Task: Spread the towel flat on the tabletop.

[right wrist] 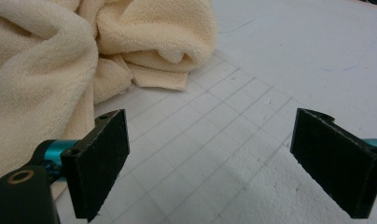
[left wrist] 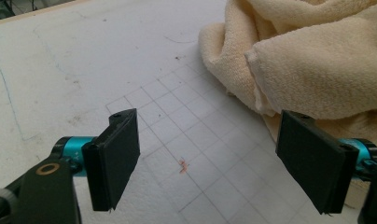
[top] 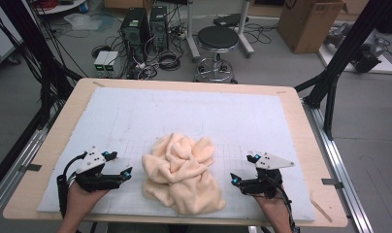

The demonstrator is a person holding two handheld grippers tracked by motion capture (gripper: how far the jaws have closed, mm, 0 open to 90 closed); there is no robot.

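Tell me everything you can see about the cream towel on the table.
The cream fluffy terry-cloth towel lies crumpled in a loose heap of rounded folds on the white gridded foam mat, near the table's front edge. A flat hemmed corner sticks out at the bottom of the pile. It sits between the left gripper and the right gripper, both open and apart from it; nothing but the mat touches it.

Left tool [top: 120, 165] and right tool [top: 243, 169], both jaws wide apart.
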